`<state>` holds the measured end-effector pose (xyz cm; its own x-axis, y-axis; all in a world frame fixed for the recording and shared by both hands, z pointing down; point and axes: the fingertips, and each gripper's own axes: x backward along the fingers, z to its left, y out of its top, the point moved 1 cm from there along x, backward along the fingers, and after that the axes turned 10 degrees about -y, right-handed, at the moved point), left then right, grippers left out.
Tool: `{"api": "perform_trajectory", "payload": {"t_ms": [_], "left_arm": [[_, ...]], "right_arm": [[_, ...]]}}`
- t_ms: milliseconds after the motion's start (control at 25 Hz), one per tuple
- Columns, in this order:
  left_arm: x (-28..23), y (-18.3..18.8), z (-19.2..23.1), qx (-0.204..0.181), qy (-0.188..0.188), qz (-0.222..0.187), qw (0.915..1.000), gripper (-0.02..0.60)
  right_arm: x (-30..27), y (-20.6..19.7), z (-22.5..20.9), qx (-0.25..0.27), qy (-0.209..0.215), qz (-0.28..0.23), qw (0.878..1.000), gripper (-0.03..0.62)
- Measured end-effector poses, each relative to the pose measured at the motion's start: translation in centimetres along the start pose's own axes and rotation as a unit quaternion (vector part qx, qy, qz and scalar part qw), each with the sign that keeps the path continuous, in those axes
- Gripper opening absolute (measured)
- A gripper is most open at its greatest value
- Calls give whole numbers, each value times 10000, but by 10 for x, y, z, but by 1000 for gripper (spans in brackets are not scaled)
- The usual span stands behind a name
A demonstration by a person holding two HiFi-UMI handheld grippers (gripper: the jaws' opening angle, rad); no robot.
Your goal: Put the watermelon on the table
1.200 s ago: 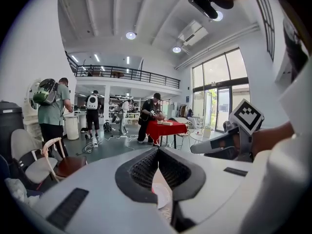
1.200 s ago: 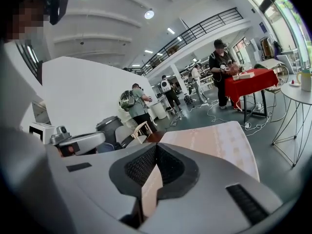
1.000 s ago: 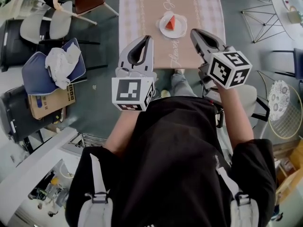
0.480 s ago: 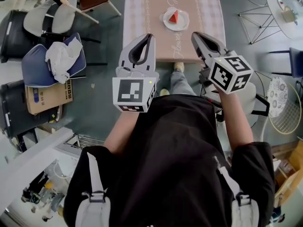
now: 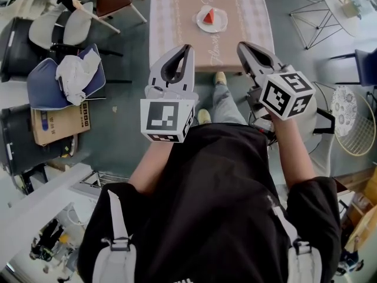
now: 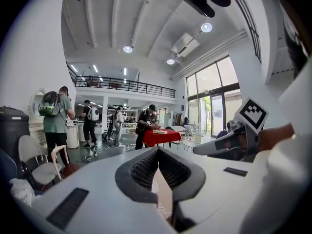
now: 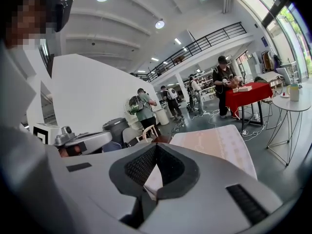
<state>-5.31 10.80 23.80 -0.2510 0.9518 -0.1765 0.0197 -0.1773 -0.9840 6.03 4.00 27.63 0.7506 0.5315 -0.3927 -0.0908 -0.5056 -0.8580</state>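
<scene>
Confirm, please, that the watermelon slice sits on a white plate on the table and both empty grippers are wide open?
Not open: each gripper view shows the left gripper and right gripper empty but shut. The watermelon slice is on the plate on the table.

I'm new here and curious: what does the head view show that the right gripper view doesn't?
Only the head view: the watermelon on its plate, and a box.
Only the right gripper view: people by a red table, and a balcony.
Both: the table, the left hand-held gripper and the right hand-held gripper, each shut and empty.
</scene>
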Motion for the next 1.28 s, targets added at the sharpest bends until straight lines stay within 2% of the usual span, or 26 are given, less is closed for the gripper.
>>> {"api": "perform_trajectory", "payload": {"t_ms": [480,640,1280], "left_arm": [[1,-11,-34,64,-85,98,9999,14],[-1,-12,-39,106,-83,150,9998,14],[-2,-19,-37,155,-162,161,9996,14]], "right_arm": [[30,-13,-14,-114,-21,10,9999,14],[34,-12,-17,22,-8,41,10000,14],[32,-18,-13,-29,60,59,10000,15]]}}
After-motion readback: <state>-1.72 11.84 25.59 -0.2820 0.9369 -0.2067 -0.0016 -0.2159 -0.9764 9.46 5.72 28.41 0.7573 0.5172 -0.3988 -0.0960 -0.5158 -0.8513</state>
